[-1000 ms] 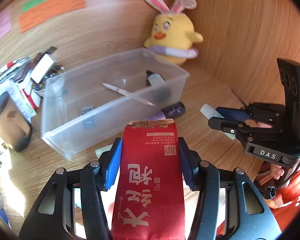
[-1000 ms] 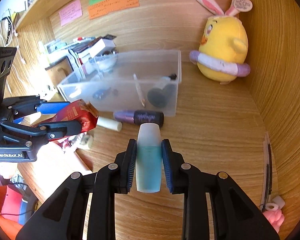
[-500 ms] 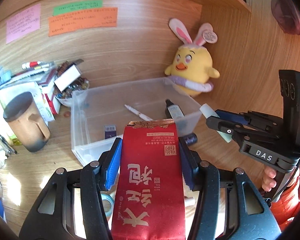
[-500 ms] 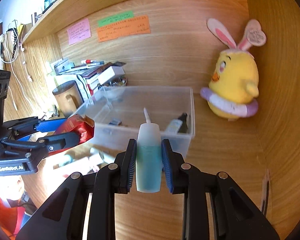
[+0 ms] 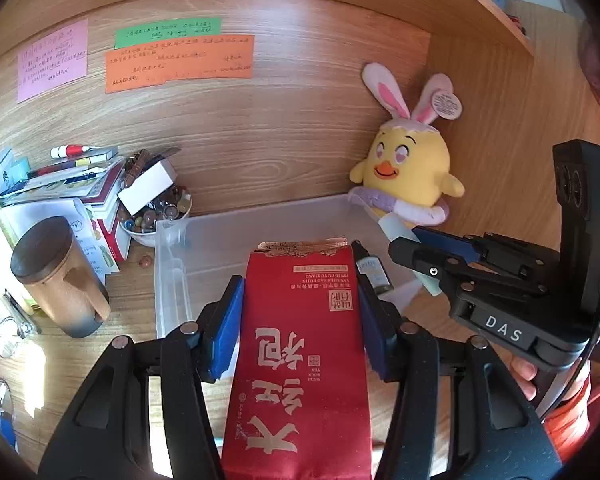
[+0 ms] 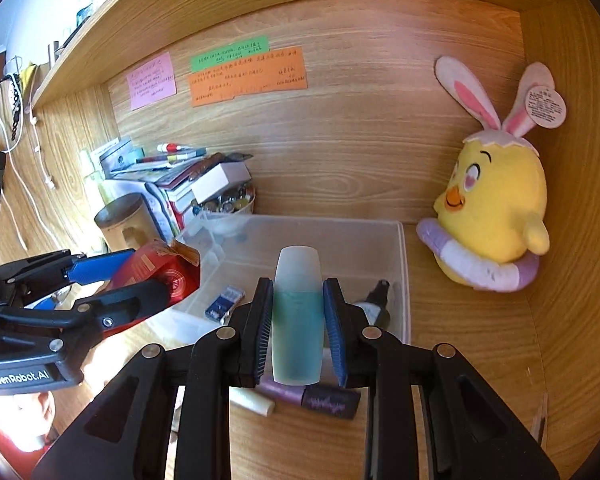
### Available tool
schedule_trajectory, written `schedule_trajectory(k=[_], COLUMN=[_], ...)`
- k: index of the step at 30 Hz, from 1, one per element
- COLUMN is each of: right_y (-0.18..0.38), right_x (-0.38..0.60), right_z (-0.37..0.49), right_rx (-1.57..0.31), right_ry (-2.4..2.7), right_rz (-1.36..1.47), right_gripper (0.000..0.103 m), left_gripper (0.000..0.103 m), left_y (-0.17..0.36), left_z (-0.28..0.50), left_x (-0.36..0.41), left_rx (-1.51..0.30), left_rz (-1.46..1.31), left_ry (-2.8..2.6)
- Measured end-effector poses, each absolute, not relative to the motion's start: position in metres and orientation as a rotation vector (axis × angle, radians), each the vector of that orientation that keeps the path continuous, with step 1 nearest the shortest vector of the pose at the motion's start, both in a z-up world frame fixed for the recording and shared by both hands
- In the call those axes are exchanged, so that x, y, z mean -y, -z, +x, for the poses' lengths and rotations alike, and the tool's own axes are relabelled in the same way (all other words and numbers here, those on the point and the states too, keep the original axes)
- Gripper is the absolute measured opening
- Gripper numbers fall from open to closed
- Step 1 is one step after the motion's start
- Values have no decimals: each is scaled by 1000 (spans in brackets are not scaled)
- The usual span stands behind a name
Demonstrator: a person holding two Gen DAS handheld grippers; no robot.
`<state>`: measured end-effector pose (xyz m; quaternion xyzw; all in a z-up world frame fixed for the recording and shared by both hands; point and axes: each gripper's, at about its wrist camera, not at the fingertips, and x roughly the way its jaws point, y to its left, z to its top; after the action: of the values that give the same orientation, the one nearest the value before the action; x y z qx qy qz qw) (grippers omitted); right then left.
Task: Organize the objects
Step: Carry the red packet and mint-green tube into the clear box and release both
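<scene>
My left gripper (image 5: 300, 316) is shut on a red tea packet (image 5: 300, 352) and holds it above the near edge of a clear plastic bin (image 5: 172, 280). My right gripper (image 6: 298, 320) is shut on a frosted teal bottle (image 6: 297, 320) over the bin (image 6: 404, 280). It shows at right in the left wrist view (image 5: 424, 264). The left gripper with the packet (image 6: 160, 276) shows at left in the right wrist view. In the bin lie a dark dropper bottle (image 6: 374, 304) and a small blue box (image 6: 225, 300).
A yellow bunny-eared plush chick (image 5: 408, 176) sits at the back right corner. A wooden mug (image 5: 56, 276), a bowl of marbles (image 5: 156, 212) and stacked books (image 5: 60, 184) stand left. A purple tube (image 6: 312, 398) and a white stick (image 6: 252, 400) lie before the bin.
Both grippers have risen and tilted up with their objects, from low over the desk to above the bin's near side. The back wall and notes came into view.
</scene>
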<state>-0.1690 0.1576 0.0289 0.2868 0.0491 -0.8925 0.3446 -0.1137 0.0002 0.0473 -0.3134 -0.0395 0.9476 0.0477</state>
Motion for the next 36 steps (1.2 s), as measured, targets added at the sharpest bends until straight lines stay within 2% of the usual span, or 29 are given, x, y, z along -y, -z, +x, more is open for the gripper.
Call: schedule_trajectory(k=[14,22,36], right_y=[-37,-9,30], right_x=[-128,-117,-101], right_z=[-214,-237,-250], right_rx=[-198,-214,-310], right_ry=[2359,2335,2296], right_rz=[745,845,954], right_gripper=[23,23,23], left_gripper=[53,53,53], left_y=[-45,-21,10], left_z=[-175,-212,-247], left_x=[21,18,22], left_rx=[158,112,162], left_rz=[-1088,-1257,-1459], left_ry=[-2890,-2830,-2681])
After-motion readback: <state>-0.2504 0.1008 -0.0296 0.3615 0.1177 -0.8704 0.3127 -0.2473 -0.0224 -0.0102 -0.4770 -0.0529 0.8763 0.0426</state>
